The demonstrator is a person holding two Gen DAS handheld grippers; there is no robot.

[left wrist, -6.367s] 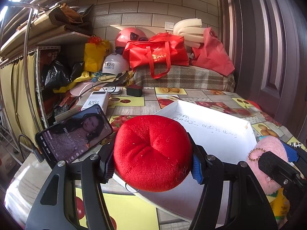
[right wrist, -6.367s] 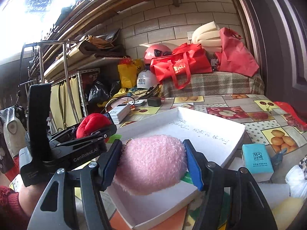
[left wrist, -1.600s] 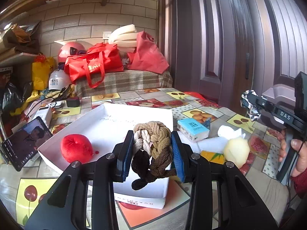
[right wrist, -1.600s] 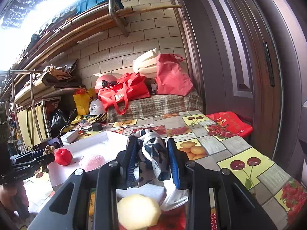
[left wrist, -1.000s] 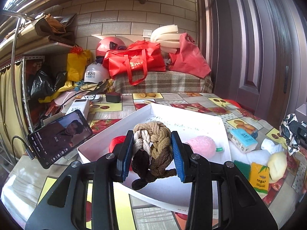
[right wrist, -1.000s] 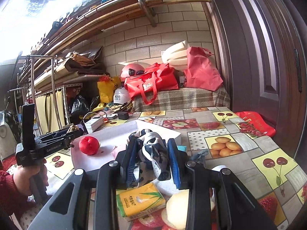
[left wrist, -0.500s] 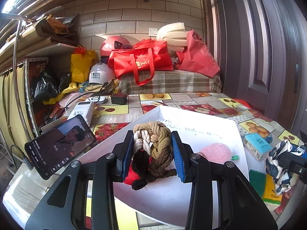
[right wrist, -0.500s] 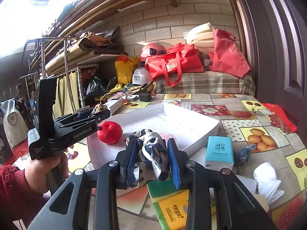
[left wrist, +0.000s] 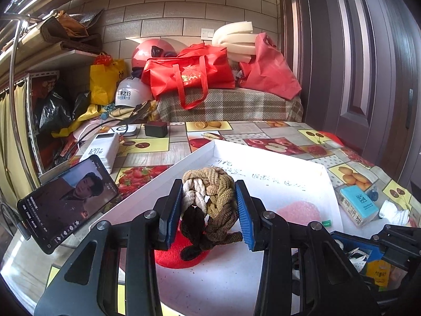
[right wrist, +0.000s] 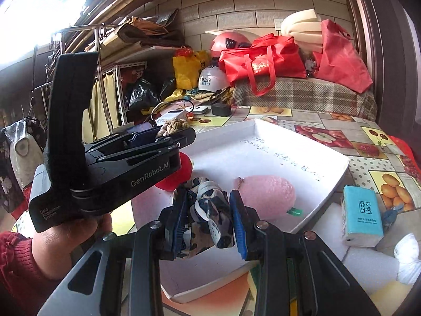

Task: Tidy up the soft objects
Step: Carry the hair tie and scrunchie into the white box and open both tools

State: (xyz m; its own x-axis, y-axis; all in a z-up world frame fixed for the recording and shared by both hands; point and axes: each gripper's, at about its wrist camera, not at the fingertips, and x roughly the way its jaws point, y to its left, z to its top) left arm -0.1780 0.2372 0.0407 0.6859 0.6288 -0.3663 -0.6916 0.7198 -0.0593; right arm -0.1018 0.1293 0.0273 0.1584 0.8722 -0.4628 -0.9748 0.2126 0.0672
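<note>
Nearest to us, our left gripper pinches a braided knot of tan, cream and brown cord between its blue pads, held above the near end of the white box. Directly beneath the knot, a red plush ball rests on the box floor. Our right gripper is clamped on a crumpled black-and-white patterned cloth, hanging over the near left part of the same box. A hand in a red sleeve carries the left gripper, seen at the left of the right wrist view.

Just past the cloth, a pink plush lies in the box, near its right wall. Outside that wall sit a teal tissue pack and 1 white crumpled wad.

Further left, a phone leans beside the box with its screen lit. At the far wall, 2 red bags rest on a plaid cover.
</note>
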